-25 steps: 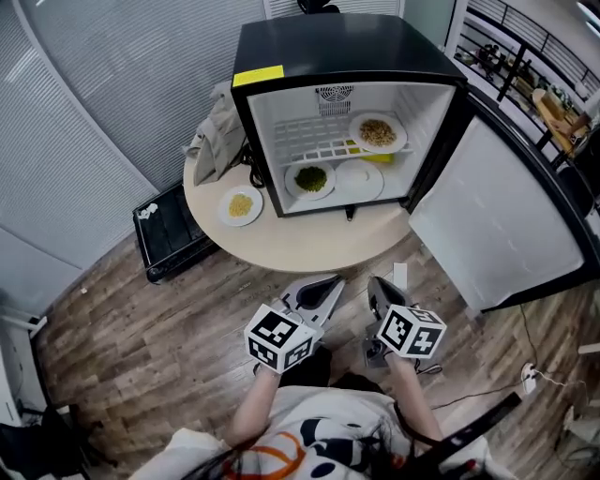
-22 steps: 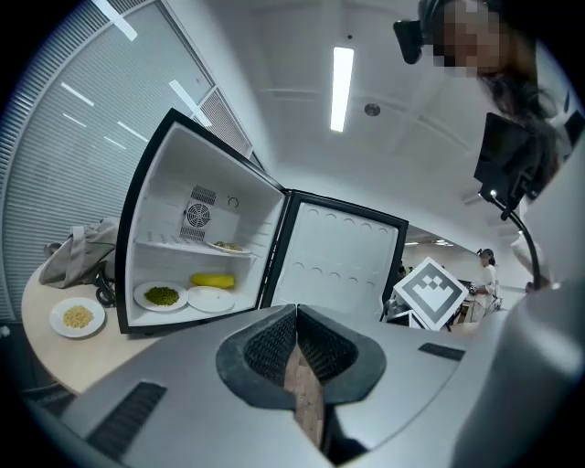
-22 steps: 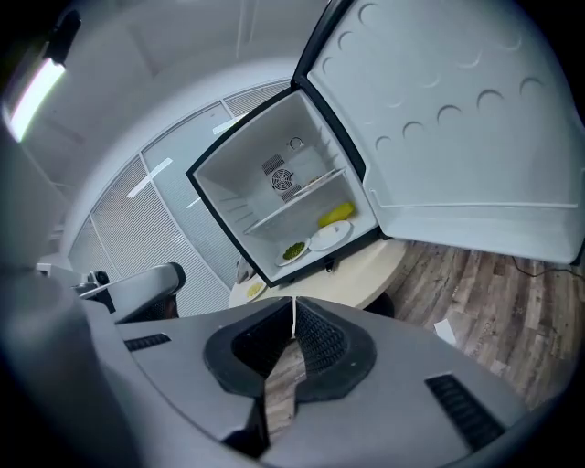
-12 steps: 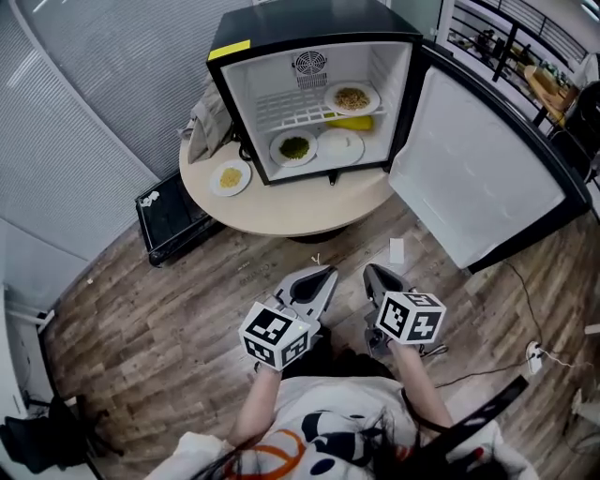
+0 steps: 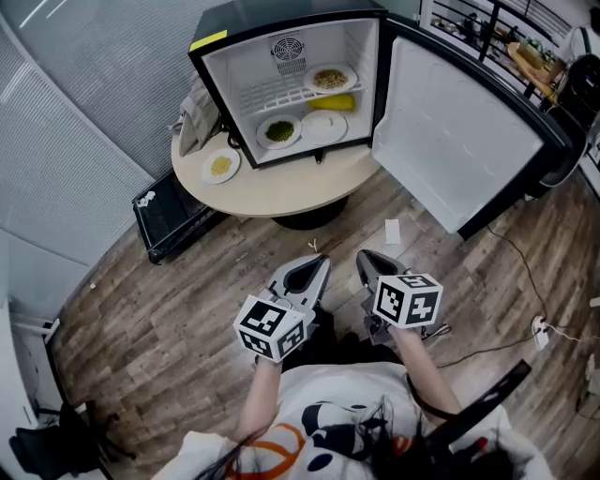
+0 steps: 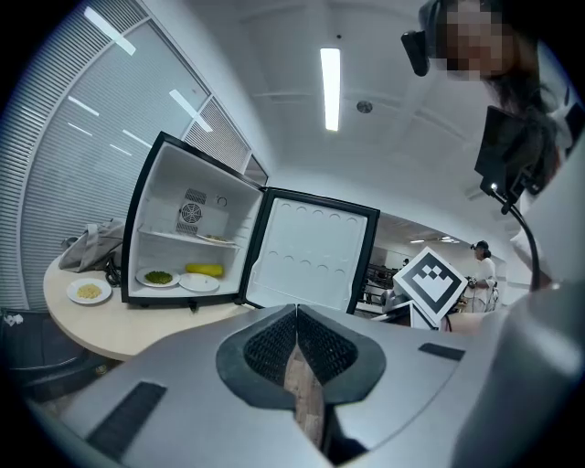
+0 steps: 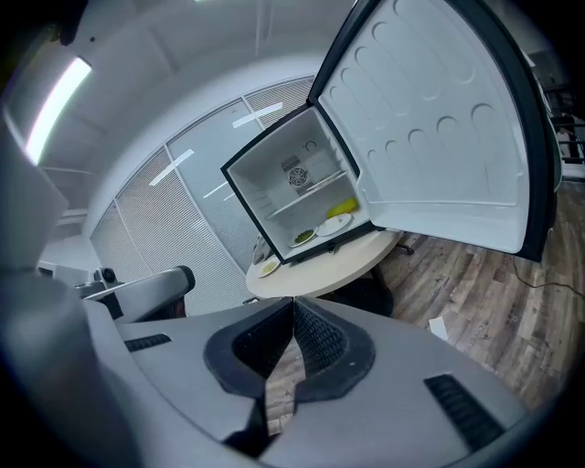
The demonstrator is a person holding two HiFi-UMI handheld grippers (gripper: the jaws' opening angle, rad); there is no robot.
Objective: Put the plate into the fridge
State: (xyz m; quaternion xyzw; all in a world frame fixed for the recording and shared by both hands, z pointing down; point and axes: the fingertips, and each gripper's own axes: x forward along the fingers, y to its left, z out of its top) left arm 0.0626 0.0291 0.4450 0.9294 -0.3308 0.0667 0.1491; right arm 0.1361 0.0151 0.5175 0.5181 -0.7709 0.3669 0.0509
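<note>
Wood-floored room, a round surface (image 5: 281, 195) carrying an open fridge (image 5: 287, 22), both claws held low and well apart from it.
The plate of yellow food (image 5: 220, 167) lies on the surface near its left edge, just beside the fridge's left wall and outside it. Inside the fridge, a plate of green food (image 5: 279, 131) and an empty white plate (image 5: 323, 127) sit side by side on the bottom, a plate of noodles (image 5: 330, 78) rests on the wire shelf, and a yellow item (image 5: 339, 101) lies under that shelf. The door (image 5: 450, 141) stands swung out to the right. The left claw (image 5: 322, 262) and right claw (image 5: 362, 256) hang over the floor, each with its jaws pressed together and nothing between them.
</note>
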